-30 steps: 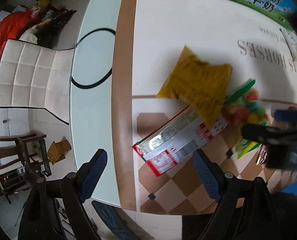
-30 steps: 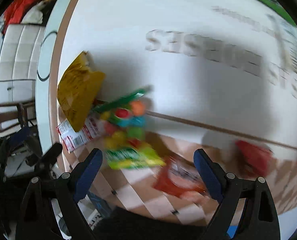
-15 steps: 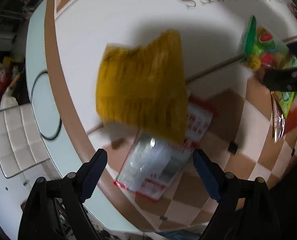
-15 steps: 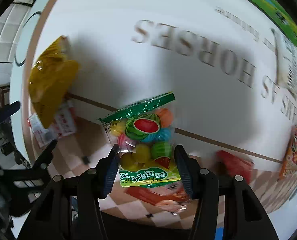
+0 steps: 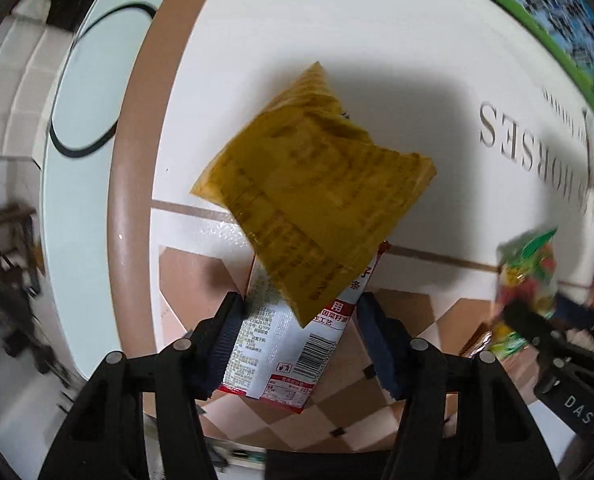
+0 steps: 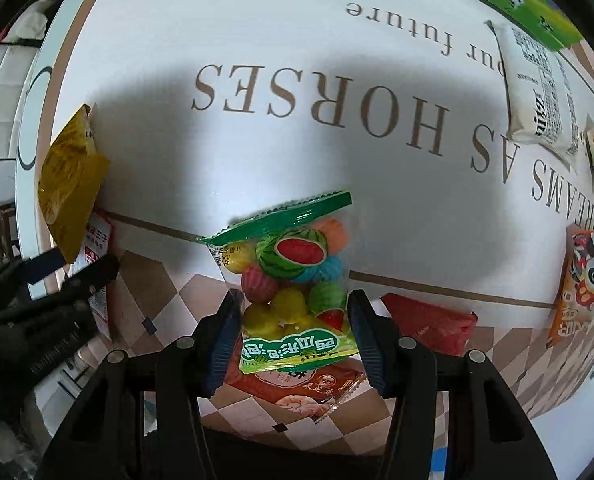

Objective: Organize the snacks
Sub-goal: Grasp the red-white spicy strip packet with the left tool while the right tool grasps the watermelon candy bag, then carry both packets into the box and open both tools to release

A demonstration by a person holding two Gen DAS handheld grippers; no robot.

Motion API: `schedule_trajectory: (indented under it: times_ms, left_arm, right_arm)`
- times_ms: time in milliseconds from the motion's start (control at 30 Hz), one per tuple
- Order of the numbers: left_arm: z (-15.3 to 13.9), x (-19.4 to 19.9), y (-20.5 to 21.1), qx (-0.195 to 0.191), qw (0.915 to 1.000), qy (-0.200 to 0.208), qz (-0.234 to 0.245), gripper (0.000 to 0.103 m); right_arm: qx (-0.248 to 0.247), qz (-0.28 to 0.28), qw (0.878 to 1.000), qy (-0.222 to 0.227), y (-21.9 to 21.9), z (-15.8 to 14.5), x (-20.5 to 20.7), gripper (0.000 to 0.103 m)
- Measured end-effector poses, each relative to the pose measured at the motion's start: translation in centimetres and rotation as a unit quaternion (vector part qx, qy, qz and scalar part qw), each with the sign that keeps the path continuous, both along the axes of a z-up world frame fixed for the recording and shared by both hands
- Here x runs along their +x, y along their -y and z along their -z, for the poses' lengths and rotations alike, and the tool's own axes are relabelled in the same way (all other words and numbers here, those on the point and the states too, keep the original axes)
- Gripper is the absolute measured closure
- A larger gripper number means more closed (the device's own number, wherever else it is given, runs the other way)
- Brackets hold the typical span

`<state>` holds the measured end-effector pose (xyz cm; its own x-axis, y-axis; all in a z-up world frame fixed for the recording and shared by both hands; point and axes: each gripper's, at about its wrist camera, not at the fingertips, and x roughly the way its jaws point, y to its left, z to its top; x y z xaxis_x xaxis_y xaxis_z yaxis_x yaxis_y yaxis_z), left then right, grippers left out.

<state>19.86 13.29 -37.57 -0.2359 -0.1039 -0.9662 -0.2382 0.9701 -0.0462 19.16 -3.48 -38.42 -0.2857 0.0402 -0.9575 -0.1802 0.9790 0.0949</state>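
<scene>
The left gripper (image 5: 299, 340) has its ribbed blue pads closed against the long edges of a glossy red-and-white pouch (image 5: 293, 344), flat and rectangular, printed with a barcode. A crinkled yellow bag (image 5: 317, 204) lies across the pouch's far end, running toward 12 o'clock from the gripper and overlapping it. Both sit on the table (image 5: 257, 40), whose smooth covering is white with a brown checked band near the edge.

The right gripper (image 6: 293, 332) clamps the lower half of a clear candy bag (image 6: 293, 276) with a green serrated top seal; round, fruit-coloured sweets bulge inside. The bag stands up between the fingers, its top toward 12 o'clock. Directly beneath it lies a shiny red packet (image 6: 297, 384), and another red packet (image 6: 429, 324) sits at 3 o'clock, just beside the gripper. Farther off, at 2 o'clock, an orange panda packet (image 6: 581, 284) lies flat. At 1 o'clock, well apart, rests a white pillow-shaped pack (image 6: 537, 92).
</scene>
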Motion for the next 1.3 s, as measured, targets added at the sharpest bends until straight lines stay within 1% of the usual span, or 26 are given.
schedule_trajectory:
  times_ms: [100, 167, 200, 233, 267, 300, 333, 367, 400, 467, 533, 600, 667, 767, 867, 967, 1067, 1200, 1300]
  left_arm:
    - [0.2, -0.1, -0.4, -0.002, 1.0000, -0.006, 0.006, 0.044]
    - [0.7, -0.2, -0.2, 0.007, 0.9993, -0.015, 0.033, 0.042]
    - [1.0, -0.3, 0.2, 0.013, 0.9986, -0.019, 0.047, 0.039]
    - [0.9, -0.4, 0.5, 0.021, 0.9980, -0.013, 0.059, 0.035]
    - [0.8, -0.5, 1.6, 0.027, 0.9972, -0.008, 0.069, 0.034]
    - [0.7, -0.6, 1.9, 0.031, 0.9967, -0.004, 0.075, 0.034]
    - [0.7, -0.5, 2.2, 0.030, 0.9967, -0.002, 0.075, 0.038]
    - [0.5, -0.6, 2.5, 0.029, 0.9970, 0.000, 0.072, 0.043]
    - [0.4, -0.7, 2.6, 0.024, 0.9973, 0.003, 0.069, 0.047]
    - [-0.2, -0.9, 3.7, 0.035, 0.9968, 0.010, 0.071, 0.053]
    - [-0.5, -1.1, 4.4, 0.042, 0.9963, 0.018, 0.073, 0.055]
    - [-0.9, -1.7, 4.6, 0.042, 0.9966, 0.020, 0.068, 0.058]
    - [-1.1, -2.0, 3.8, 0.037, 0.9973, 0.019, 0.061, 0.059]
    - [-1.0, -3.3, 2.4, 0.031, 0.9982, 0.019, 0.047, 0.059]
    - [-1.8, -4.6, 1.9, 0.024, 0.9989, 0.021, 0.035, 0.059]
    - [-3.3, -5.6, 1.8, 0.008, 0.9994, 0.025, 0.021, 0.059]
    - [-5.7, -6.0, 1.9, -0.008, 0.9990, 0.042, 0.015, 0.059]
    - [-9.9, -4.8, 2.7, -0.027, 0.9961, 0.082, 0.018, 0.059]
    - [-13.0, -2.5, 2.6, -0.043, 0.9918, 0.117, 0.028, 0.059]
  right_arm:
    - [0.009, 0.023, 1.000, -0.012, 0.8, 0.1, 0.3, 0.046]
    - [0.011, 0.030, 0.999, -0.017, 1.7, 0.5, 0.6, 0.045]
    - [0.011, 0.034, 0.999, -0.019, 2.0, 0.6, 0.6, 0.045]
    - [0.011, 0.036, 0.999, -0.020, 2.1, 0.6, 0.7, 0.045]
    - [0.010, 0.036, 0.999, -0.021, 2.1, 0.7, 0.8, 0.045]
    - [0.006, 0.033, 0.999, -0.021, 2.2, 0.8, 0.7, 0.045]
    - [0.003, 0.032, 0.999, -0.021, 2.3, 1.0, 0.8, 0.045]
    - [0.000, 0.029, 0.999, -0.020, 1.9, 1.3, 0.7, 0.045]
    - [-0.005, 0.027, 0.999, -0.019, 1.7, 1.5, 0.6, 0.045]
    - [-0.009, 0.027, 1.000, -0.011, 1.9, 1.8, 0.1, 0.046]
    - [-0.013, 0.019, 1.000, -0.001, 2.0, 1.6, -0.4, 0.052]
    - [-0.013, 0.014, 1.000, 0.005, 1.9, 1.2, -0.8, 0.054]
    - [-0.016, 0.009, 1.000, 0.010, 1.8, 0.8, -1.2, 0.054]
    - [-0.008, 0.016, 1.000, 0.009, 2.7, 0.5, -1.8, 0.055]
    - [0.002, 0.020, 1.000, 0.009, 3.4, -0.1, -2.7, 0.055]
    - [0.016, 0.025, 1.000, 0.008, 4.8, -1.0, -3.3, 0.055]
    - [0.035, 0.033, 0.999, 0.009, 6.0, -2.4, -3.6, 0.055]
    - [0.064, 0.046, 0.997, 0.023, 7.7, -5.2, -3.5, 0.055]
    - [0.084, 0.055, 0.994, 0.037, 9.6, -7.5, -2.7, 0.055]
